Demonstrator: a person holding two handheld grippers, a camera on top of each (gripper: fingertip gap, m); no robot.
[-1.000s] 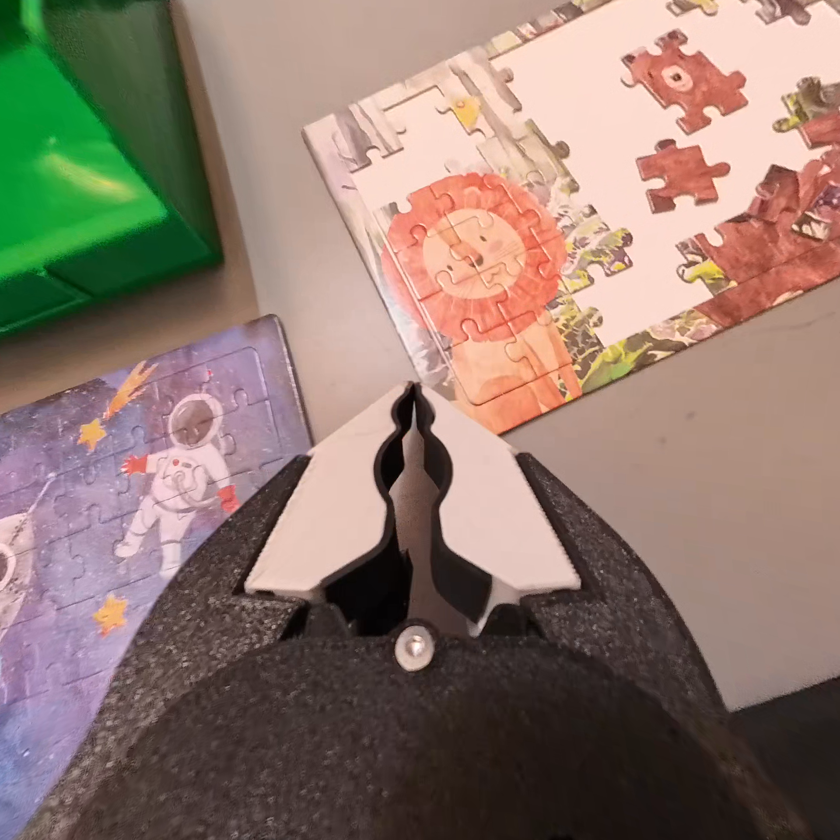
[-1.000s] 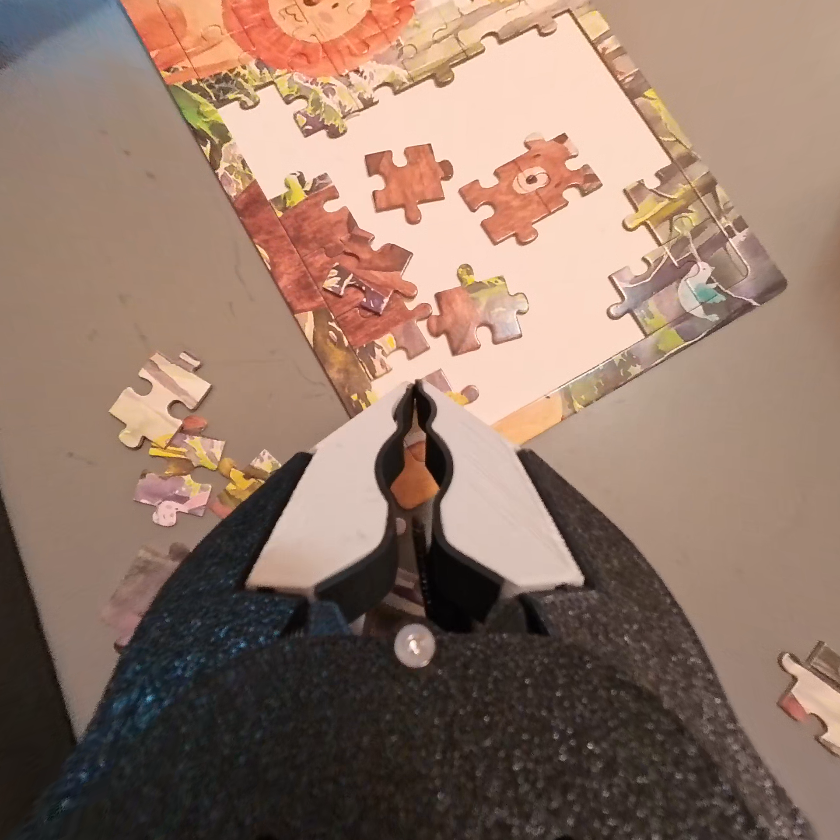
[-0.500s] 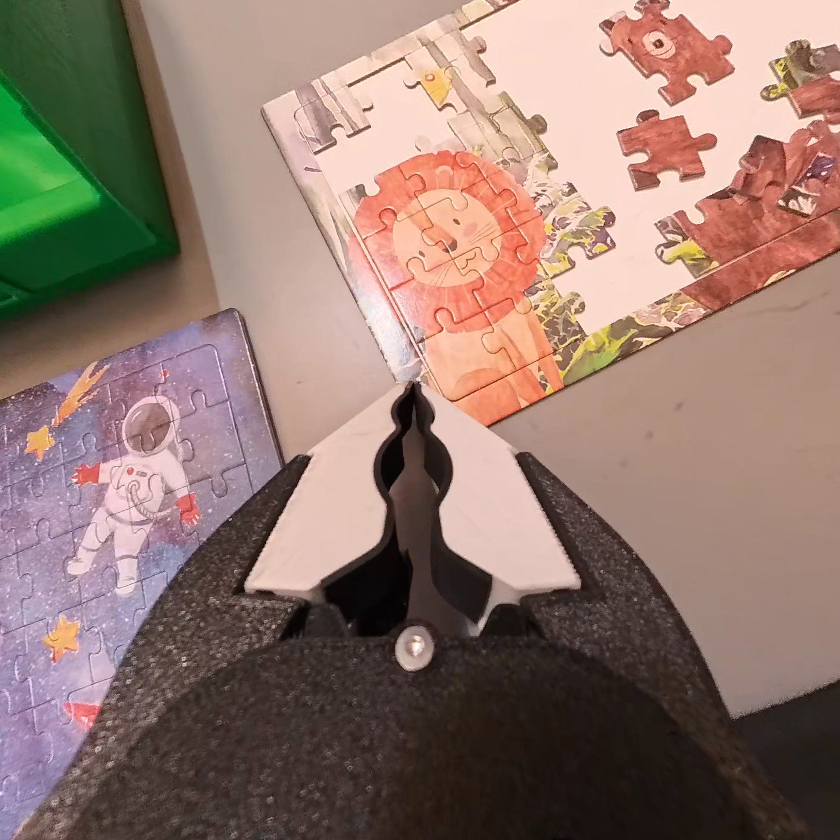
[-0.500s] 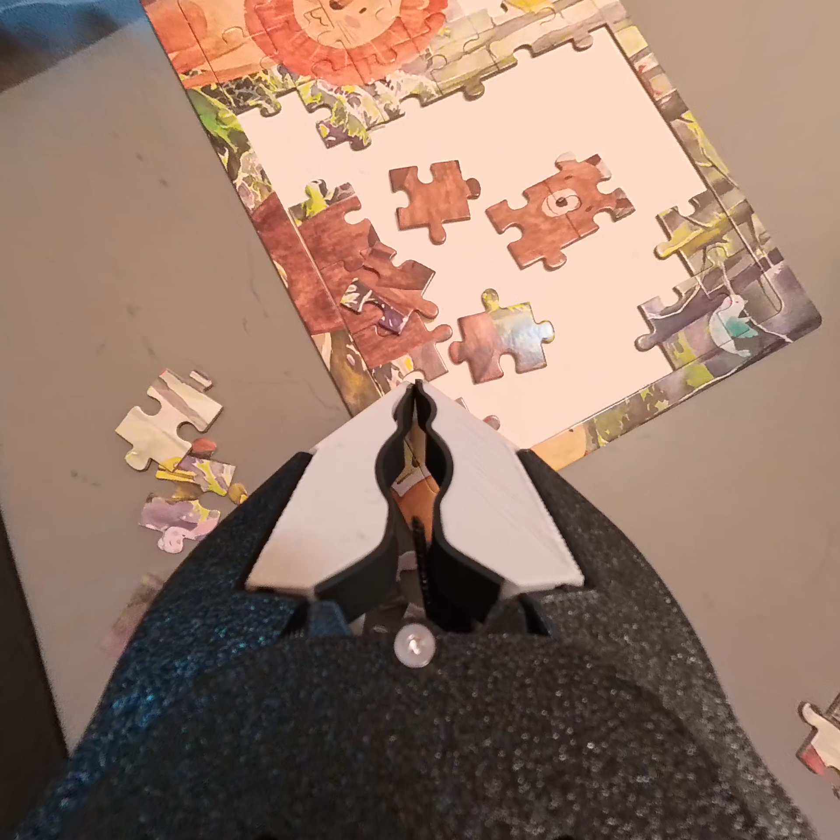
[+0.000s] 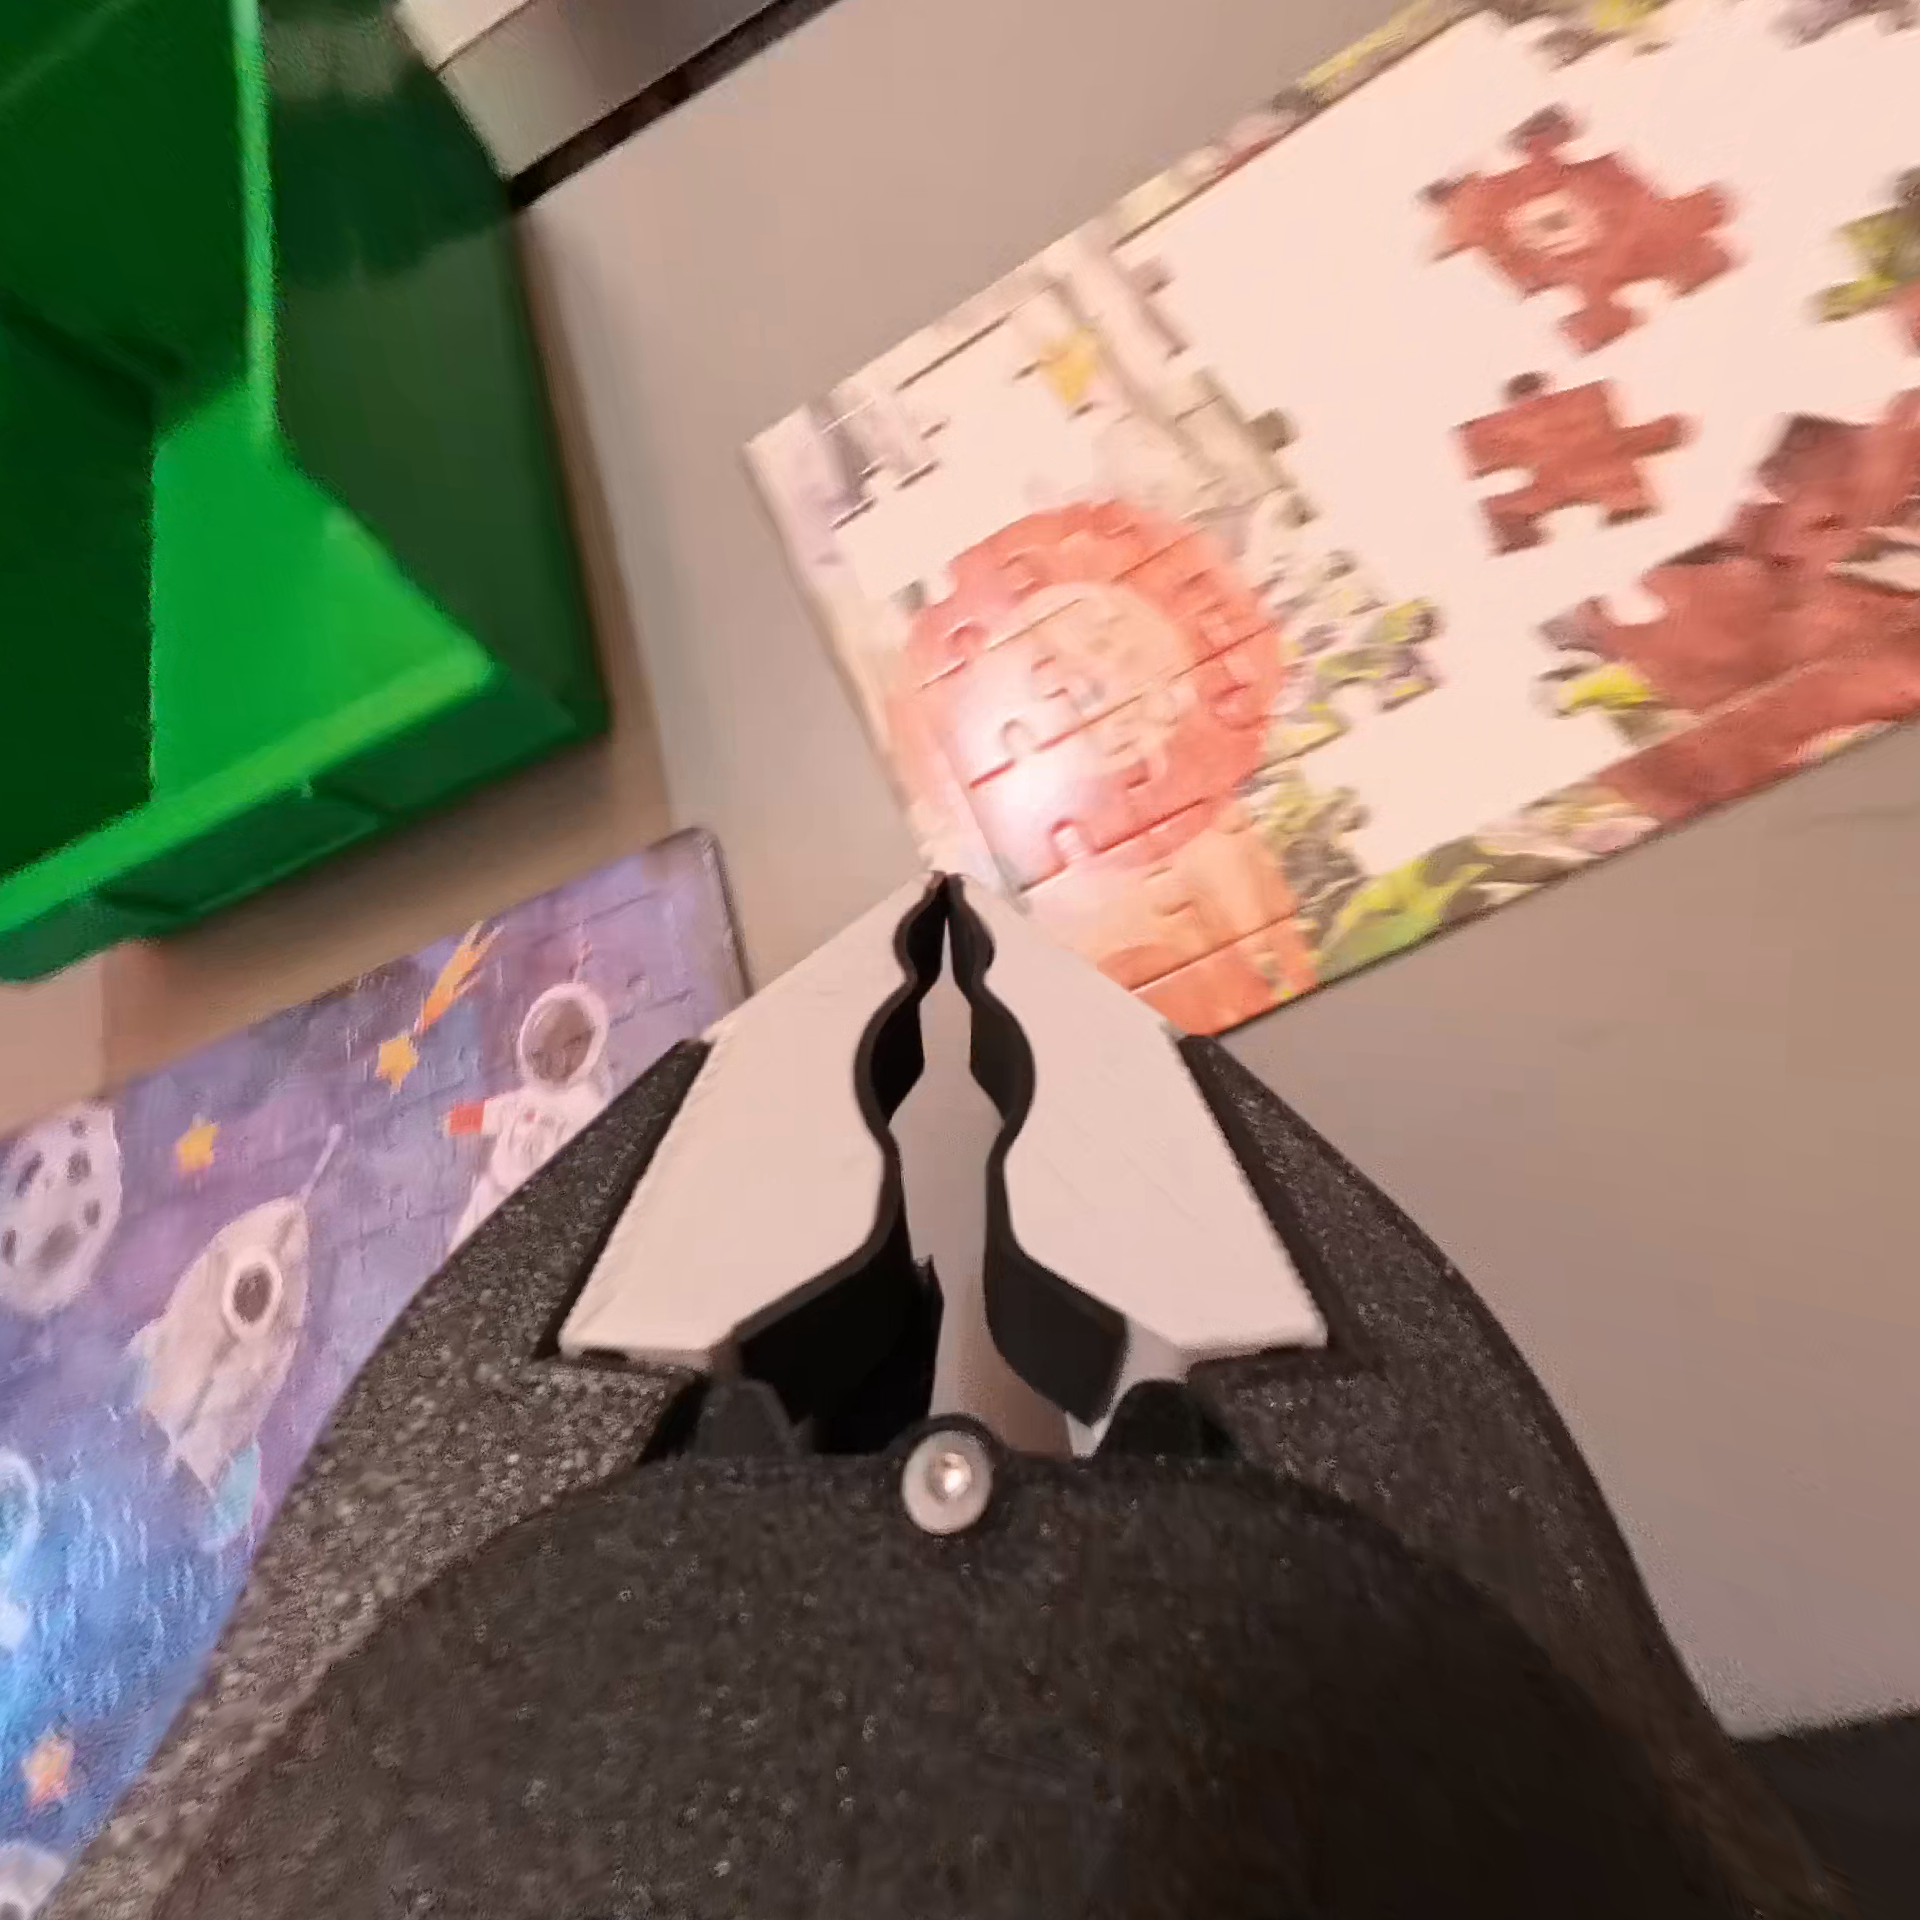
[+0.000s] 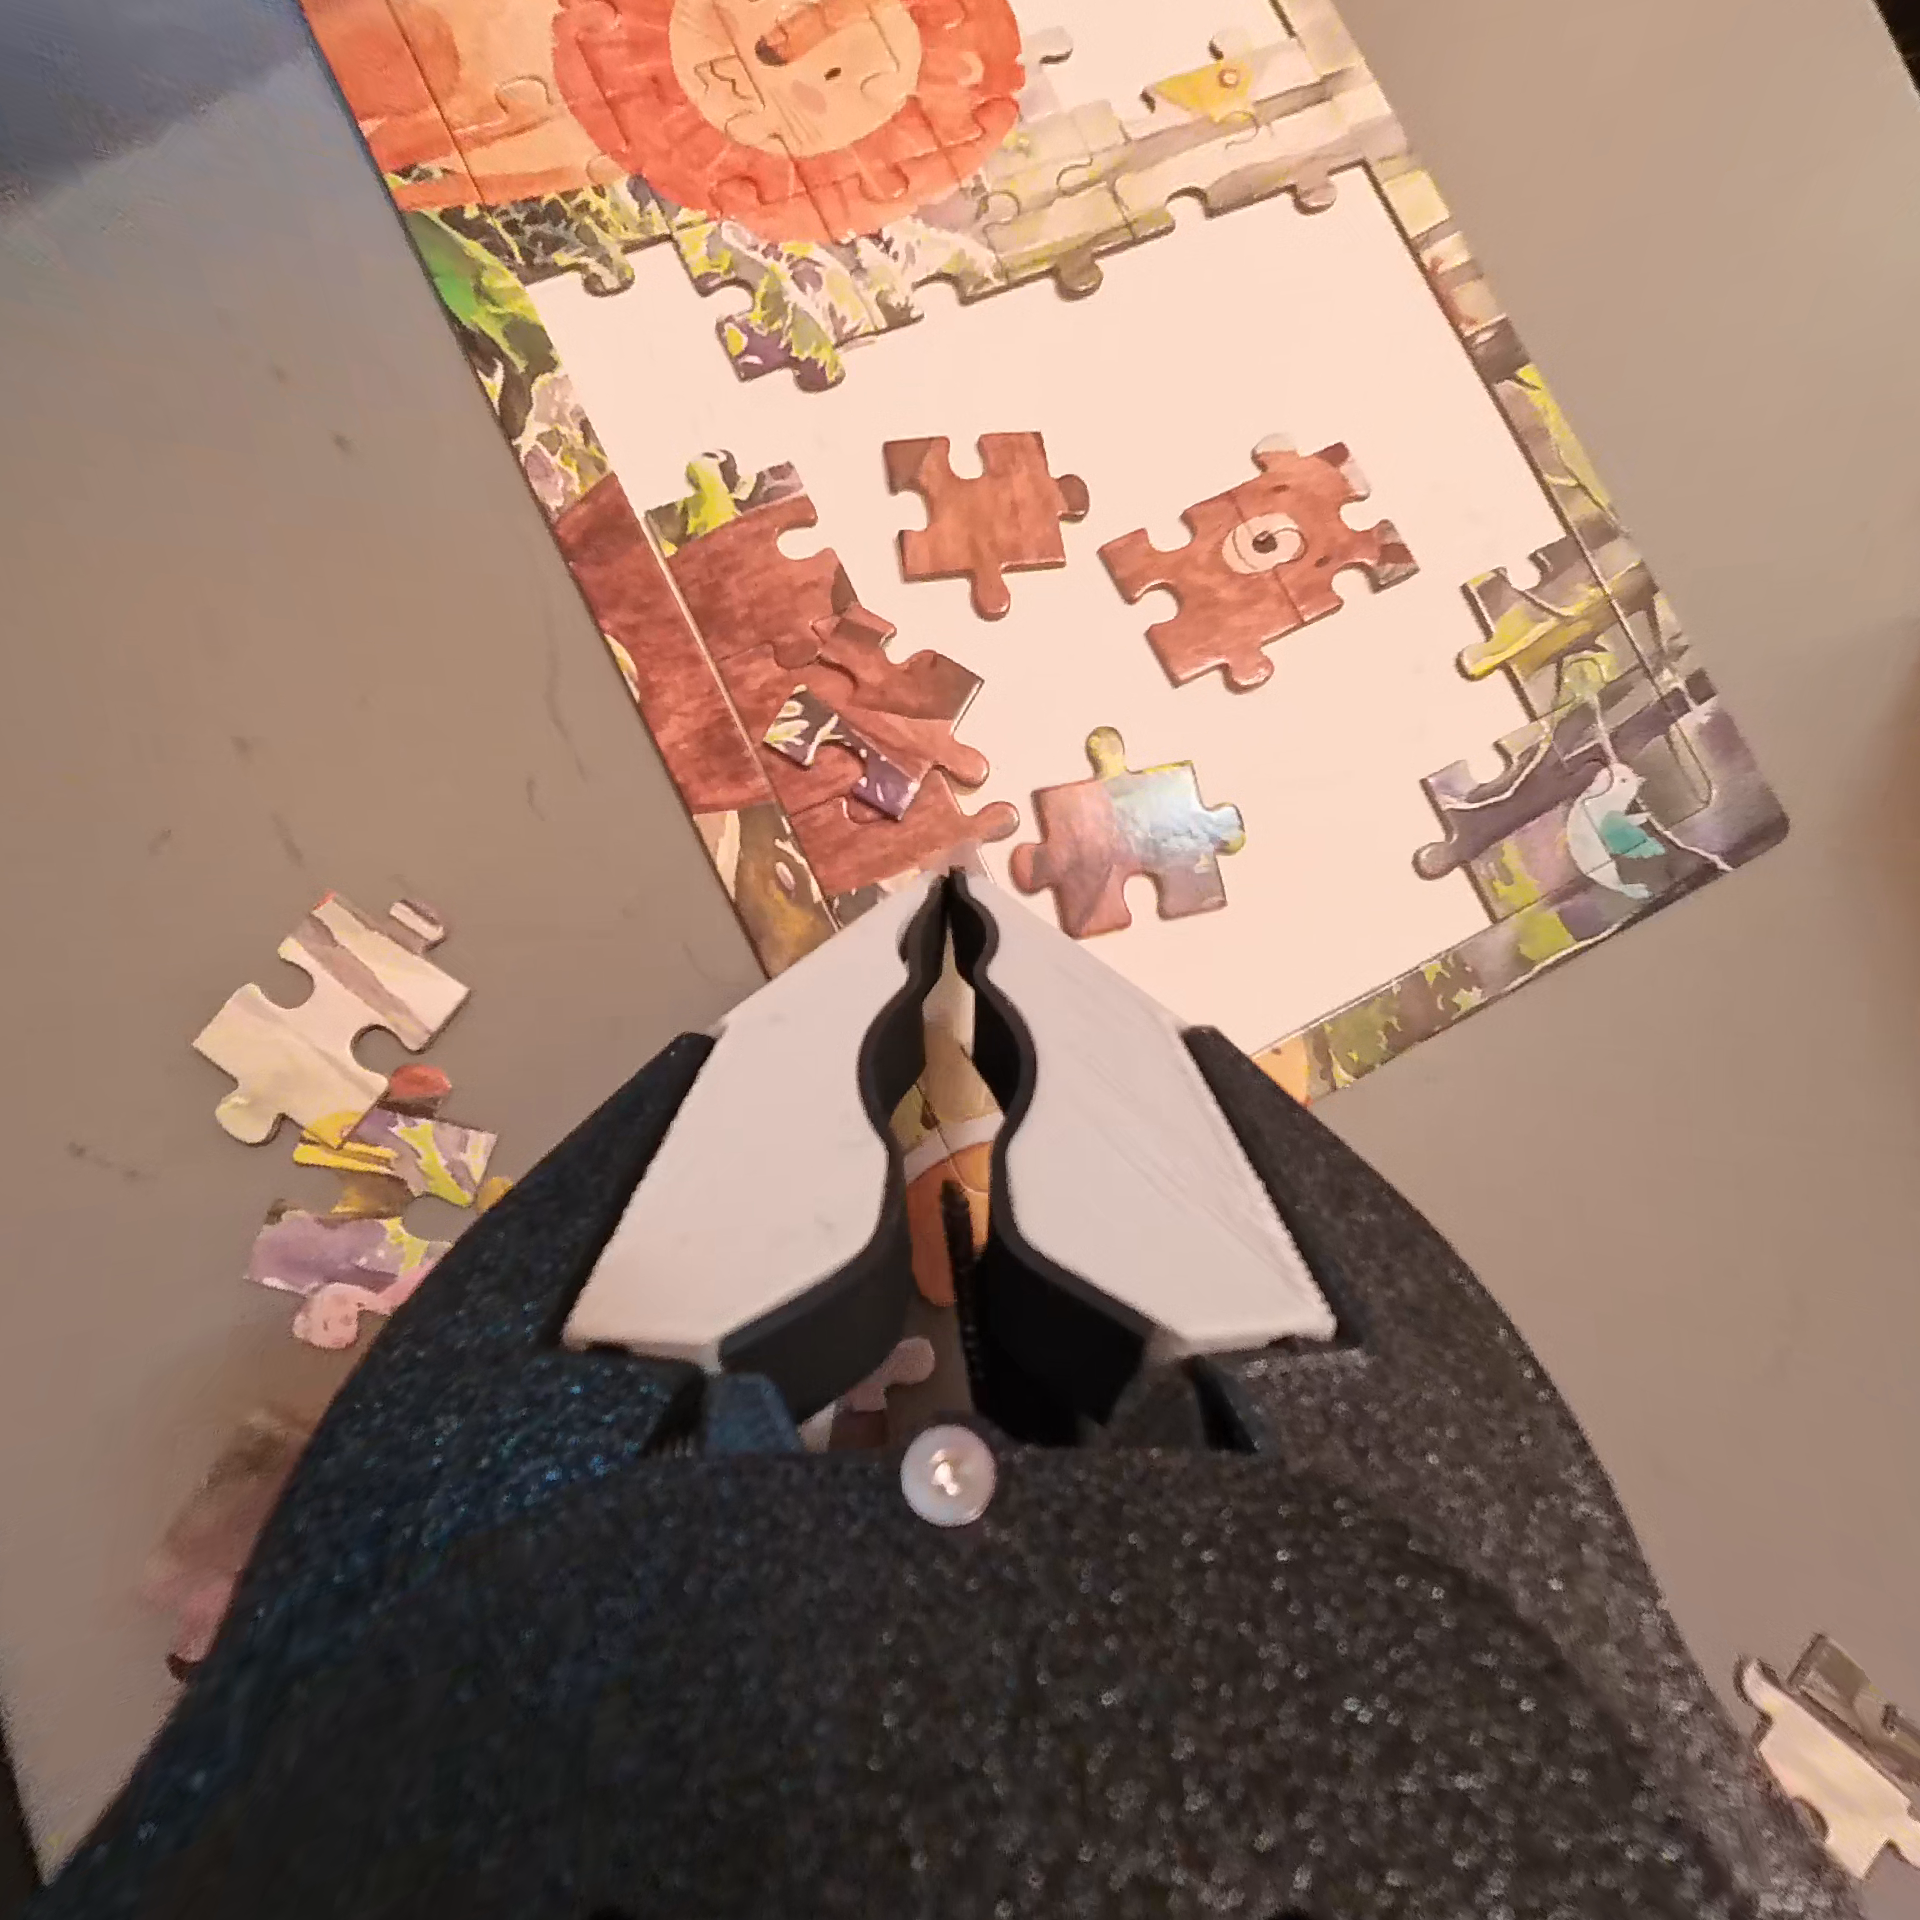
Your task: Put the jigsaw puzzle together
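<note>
Grippers hover over a grey table [image 6: 260, 520]: the right gripper [image 6: 950, 883], tips pressed together and apparently empty, hangs at the near edge of the half-finished lion jigsaw puzzle [image 6: 1195, 343], likely to nudge loose brown pieces [image 6: 987, 514], while the left gripper [image 5: 943, 883], likewise closed, waits beside it.
</note>
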